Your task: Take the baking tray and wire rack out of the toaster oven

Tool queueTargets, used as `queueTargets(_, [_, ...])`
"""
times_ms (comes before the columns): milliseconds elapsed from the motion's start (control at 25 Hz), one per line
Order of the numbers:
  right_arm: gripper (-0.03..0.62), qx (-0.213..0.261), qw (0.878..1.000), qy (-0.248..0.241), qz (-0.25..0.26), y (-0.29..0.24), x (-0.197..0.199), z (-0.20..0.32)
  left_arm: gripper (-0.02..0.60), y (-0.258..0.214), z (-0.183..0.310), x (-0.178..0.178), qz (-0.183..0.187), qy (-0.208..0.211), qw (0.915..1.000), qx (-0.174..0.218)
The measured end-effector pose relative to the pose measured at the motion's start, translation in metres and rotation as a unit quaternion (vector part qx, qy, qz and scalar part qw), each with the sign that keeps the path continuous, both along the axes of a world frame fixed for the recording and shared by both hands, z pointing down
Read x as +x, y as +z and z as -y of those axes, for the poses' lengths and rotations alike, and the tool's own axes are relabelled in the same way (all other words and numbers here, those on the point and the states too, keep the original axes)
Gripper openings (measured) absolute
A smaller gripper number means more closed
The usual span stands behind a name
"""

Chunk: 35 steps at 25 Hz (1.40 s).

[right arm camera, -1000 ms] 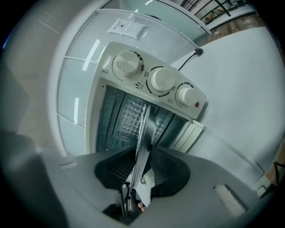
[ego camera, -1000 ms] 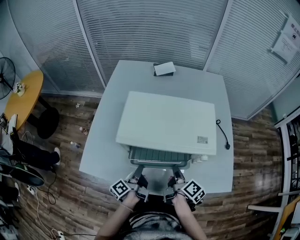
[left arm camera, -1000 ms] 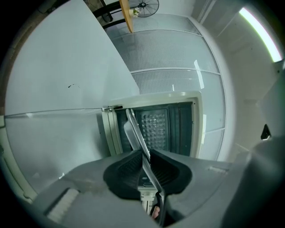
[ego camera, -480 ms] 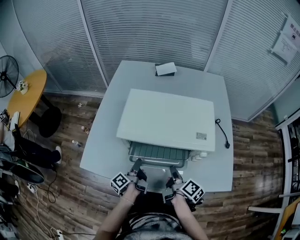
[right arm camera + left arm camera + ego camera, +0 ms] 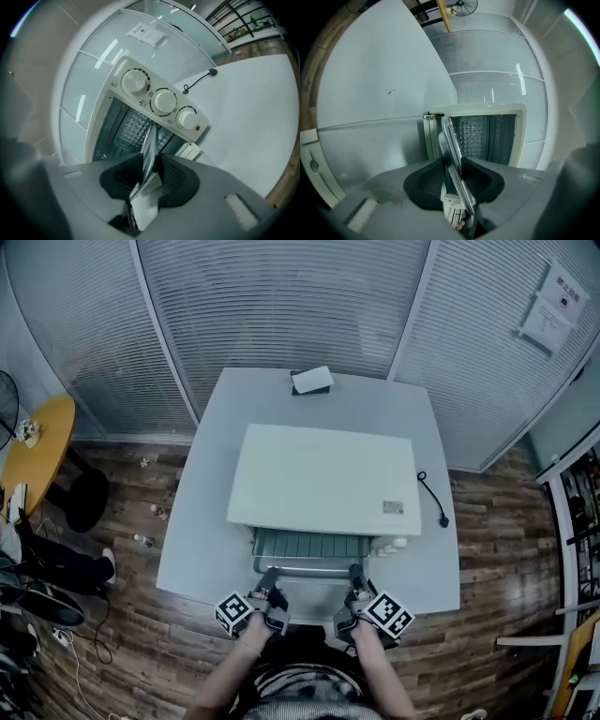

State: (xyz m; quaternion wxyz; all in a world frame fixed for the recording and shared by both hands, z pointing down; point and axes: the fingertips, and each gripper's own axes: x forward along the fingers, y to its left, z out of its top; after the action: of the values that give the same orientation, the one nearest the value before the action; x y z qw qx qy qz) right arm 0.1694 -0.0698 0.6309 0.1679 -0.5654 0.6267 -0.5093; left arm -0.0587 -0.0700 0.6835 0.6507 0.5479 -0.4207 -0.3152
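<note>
A white toaster oven (image 5: 323, 479) stands on the table with its front open toward me. A flat metal baking tray (image 5: 309, 596) sticks out of the oven mouth between my two grippers. My left gripper (image 5: 268, 577) holds the tray's left rim (image 5: 451, 140), its jaws having just closed onto it. My right gripper (image 5: 356, 576) has the right rim (image 5: 150, 143) between its pads, its jaws having just eased slightly wider. The ribbed oven interior (image 5: 480, 136) shows behind the tray. I cannot make out the wire rack.
Three knobs (image 5: 164, 101) sit on the oven's right front. A black power cord (image 5: 429, 491) lies to the oven's right, and a small box (image 5: 311, 381) sits at the table's far edge. A round yellow table (image 5: 33, 442) stands at left, with blinds behind.
The head view has shifted a little. Both grippers stay at the oven's front on the tray, the right one having moved slightly.
</note>
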Motion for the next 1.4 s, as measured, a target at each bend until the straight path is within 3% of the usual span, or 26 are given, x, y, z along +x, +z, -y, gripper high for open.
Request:
queueTargets(80, [0.095, 0.001, 1.0, 0.002, 0.005, 0.0, 0.001, -0.003, 0.103, 0.0, -0.004, 0.0, 0.001, 0.008, 1.0, 0.0])
queueTargets(1040, [0.089, -0.004, 0.993, 0.094, 0.072, 0.008, -0.015, -0.109, 0.104, -0.008, -0.088, -0.02, 0.001, 0.077, 0.997, -0.008])
queueTargets(1200, [0.089, 0.013, 0.992, 0.097, 0.076, 0.003, -0.019, -0.123, 0.104, -0.009, -0.103, -0.025, 0.001, 0.09, 0.9959, -0.006])
queueTargets(1400, [0.087, -0.008, 0.991, 0.106, 0.078, 0.001, -0.027, -0.15, 0.107, -0.017, -0.123, -0.032, 0.003, 0.104, 0.9945, -0.002])
